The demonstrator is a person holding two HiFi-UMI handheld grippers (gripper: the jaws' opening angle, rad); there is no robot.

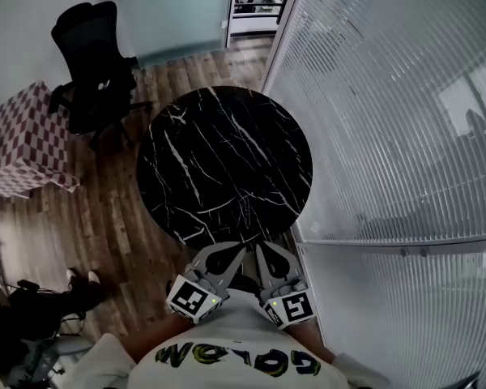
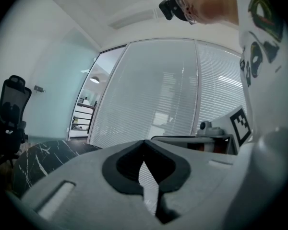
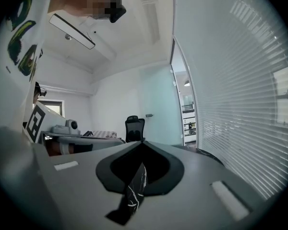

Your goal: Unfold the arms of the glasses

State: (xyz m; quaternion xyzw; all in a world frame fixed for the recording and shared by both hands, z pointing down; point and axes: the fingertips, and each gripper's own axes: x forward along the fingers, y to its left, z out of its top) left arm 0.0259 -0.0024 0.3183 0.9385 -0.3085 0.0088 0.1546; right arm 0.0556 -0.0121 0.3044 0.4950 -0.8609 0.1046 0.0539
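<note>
No glasses show in any view. In the head view my left gripper [image 1: 241, 251] and right gripper [image 1: 260, 250] are held close together just off the near edge of a round black marble table [image 1: 227, 160], right in front of the person's white shirt. Both point towards the table, and their jaws are shut with nothing between them. The left gripper view looks along its closed jaws [image 2: 145, 142] at a glass wall with blinds, with the table [image 2: 38, 155] low at the left. The right gripper view has its closed jaws [image 3: 143, 142] aimed across the room.
A black office chair [image 1: 93, 63] stands beyond the table at the left, beside a checked cloth-covered box [image 1: 24, 140]. A glass wall with blinds [image 1: 389, 96] runs along the table's right side. Wooden floor [image 1: 105, 217] surrounds the table; cables and gear lie at the lower left [image 1: 24, 306].
</note>
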